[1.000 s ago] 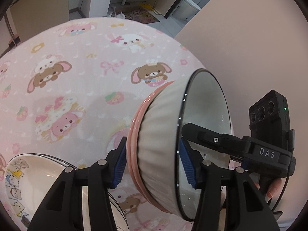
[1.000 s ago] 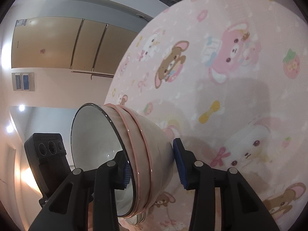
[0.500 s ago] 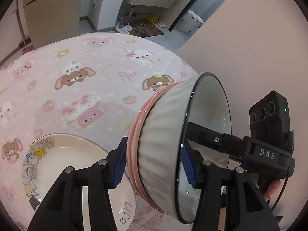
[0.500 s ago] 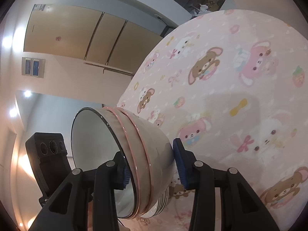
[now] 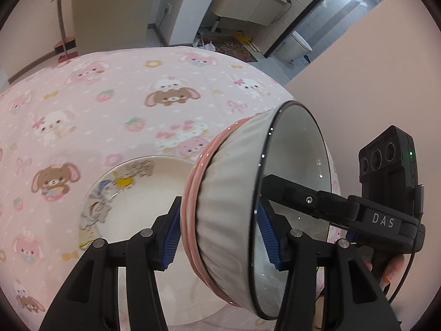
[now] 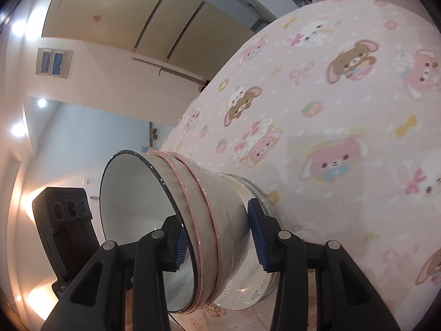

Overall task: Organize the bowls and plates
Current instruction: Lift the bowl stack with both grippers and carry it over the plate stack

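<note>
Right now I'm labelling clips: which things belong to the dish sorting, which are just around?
Job: stacked bowls, held by both grippers; cartoon plate on the tablecloth.
Around: toilet, floor mat, cabinets.

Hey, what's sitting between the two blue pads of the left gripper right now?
A stack of nested bowls, tipped on its side: in the left wrist view, one pad of the left gripper presses the pink-rimmed outside, the other sits inside the dark-rimmed top bowl.
</note>
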Tool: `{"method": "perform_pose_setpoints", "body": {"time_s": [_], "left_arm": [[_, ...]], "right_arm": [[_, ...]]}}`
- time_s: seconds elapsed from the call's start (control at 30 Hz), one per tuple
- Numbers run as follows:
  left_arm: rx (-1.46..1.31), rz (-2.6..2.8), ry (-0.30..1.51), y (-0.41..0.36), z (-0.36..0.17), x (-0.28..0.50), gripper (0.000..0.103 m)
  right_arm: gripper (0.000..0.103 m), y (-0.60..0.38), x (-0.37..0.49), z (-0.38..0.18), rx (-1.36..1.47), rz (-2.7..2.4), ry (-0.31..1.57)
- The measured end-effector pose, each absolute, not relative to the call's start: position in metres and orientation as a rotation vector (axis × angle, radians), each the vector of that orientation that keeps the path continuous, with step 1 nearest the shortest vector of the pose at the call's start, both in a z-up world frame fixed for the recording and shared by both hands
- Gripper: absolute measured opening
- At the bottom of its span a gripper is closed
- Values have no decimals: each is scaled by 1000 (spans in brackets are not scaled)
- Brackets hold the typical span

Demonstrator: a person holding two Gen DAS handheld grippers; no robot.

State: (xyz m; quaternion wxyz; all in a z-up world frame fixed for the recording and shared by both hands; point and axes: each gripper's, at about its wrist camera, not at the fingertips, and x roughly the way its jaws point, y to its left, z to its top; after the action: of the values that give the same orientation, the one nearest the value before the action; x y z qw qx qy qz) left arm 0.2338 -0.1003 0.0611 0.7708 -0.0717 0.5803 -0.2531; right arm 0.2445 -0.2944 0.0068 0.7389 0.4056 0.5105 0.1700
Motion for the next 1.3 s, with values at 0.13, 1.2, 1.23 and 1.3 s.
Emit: {"method": "perform_pose_setpoints", "body": {"time_s": [0.13, 1.2, 1.23, 1.3], "left_arm": [[-186, -521, 1260, -72, 56, 230, 50], [-256, -520, 1363, -34, 4, 231, 50], [-263, -521, 1368, -32, 2, 232, 50], [-262, -523, 1372, -31, -1, 233, 51]], "right_arm": [[43, -270, 248, 3, 866, 399, 1146], [43, -225, 252, -40, 831, 370, 1278], [43, -225, 252, -40, 826, 366, 1278], [43, -222, 252, -39, 805, 359, 1278]]}}
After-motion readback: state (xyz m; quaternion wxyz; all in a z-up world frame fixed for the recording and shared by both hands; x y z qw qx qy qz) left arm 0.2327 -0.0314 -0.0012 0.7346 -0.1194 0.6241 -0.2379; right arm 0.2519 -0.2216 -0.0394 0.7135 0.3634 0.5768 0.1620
